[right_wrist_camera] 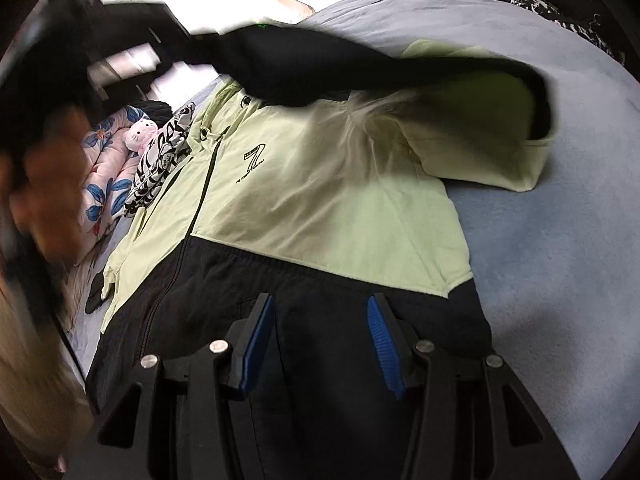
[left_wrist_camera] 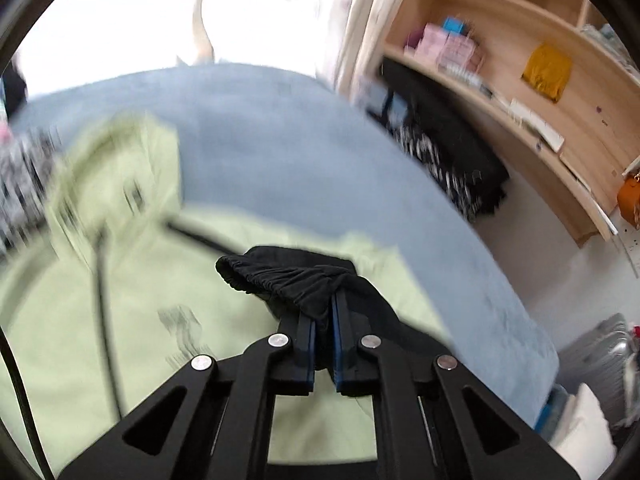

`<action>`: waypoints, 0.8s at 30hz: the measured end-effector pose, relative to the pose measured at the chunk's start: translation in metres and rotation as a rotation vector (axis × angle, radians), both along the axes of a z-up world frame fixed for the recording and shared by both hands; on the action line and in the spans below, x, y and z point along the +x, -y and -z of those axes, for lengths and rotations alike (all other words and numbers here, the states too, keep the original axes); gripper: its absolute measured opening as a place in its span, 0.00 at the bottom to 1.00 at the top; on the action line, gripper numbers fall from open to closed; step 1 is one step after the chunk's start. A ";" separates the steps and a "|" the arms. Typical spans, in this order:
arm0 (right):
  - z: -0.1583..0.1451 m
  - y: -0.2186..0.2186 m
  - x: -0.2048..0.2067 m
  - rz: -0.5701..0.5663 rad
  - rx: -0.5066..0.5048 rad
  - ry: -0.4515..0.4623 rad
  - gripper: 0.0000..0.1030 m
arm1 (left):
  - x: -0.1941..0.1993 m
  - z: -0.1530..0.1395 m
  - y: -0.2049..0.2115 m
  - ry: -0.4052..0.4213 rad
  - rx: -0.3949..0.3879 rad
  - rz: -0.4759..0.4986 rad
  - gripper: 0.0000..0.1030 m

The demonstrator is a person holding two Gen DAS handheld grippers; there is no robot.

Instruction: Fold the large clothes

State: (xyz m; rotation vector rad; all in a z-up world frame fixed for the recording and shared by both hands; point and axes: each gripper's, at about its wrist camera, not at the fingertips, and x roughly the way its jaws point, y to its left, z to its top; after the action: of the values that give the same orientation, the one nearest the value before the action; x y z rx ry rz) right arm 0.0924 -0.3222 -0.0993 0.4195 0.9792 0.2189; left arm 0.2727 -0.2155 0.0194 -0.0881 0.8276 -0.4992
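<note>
A light green and black zip jacket [right_wrist_camera: 320, 184] lies spread on a blue bed cover [right_wrist_camera: 560, 240]. My left gripper [left_wrist_camera: 323, 308] is shut on the jacket's black elastic sleeve cuff [left_wrist_camera: 280, 276] and holds it above the green body [left_wrist_camera: 120, 320]. In the right wrist view the left gripper [right_wrist_camera: 120, 28] shows at the top left, with the black and green sleeve [right_wrist_camera: 360, 72] stretched across the jacket. My right gripper [right_wrist_camera: 320, 312] is open and empty above the jacket's black lower part [right_wrist_camera: 320, 280].
A wooden shelf unit [left_wrist_camera: 520, 60] with boxes stands right of the bed. Black and patterned clothes [left_wrist_camera: 452, 148] hang by it. A floral quilt with a pink plush toy [right_wrist_camera: 138, 138] and a black-and-white garment [right_wrist_camera: 160, 160] lie at the jacket's far side.
</note>
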 end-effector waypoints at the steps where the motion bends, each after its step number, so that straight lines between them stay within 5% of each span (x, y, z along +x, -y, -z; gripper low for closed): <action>1: -0.001 0.001 0.000 0.002 -0.001 0.001 0.47 | 0.001 -0.014 -0.007 0.036 0.012 -0.012 0.04; 4: -0.004 0.002 -0.002 0.010 -0.002 0.003 0.47 | 0.005 -0.045 -0.044 0.124 0.070 -0.064 0.04; 8: -0.004 0.003 0.000 0.019 -0.028 -0.008 0.47 | 0.009 -0.043 -0.098 0.152 0.160 -0.144 0.04; 16: -0.001 -0.009 0.006 0.000 -0.075 -0.032 0.48 | 0.023 0.073 -0.191 -0.057 0.295 -0.294 0.07; 19: -0.003 -0.015 0.009 -0.012 -0.091 -0.042 0.48 | 0.025 0.113 -0.211 -0.161 0.279 -0.315 0.17; 22: -0.005 -0.017 0.012 -0.024 -0.081 -0.057 0.48 | 0.023 0.122 -0.225 -0.209 0.208 -0.311 0.32; 24: -0.009 -0.016 0.016 -0.028 -0.074 -0.061 0.48 | 0.023 0.123 -0.230 -0.208 0.162 -0.305 0.50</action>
State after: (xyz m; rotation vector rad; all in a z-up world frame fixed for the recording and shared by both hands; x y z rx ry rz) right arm 0.1080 -0.3064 -0.0904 0.3463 1.0499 0.1960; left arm 0.2957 0.0147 -0.1032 -0.1159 1.0352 -0.1357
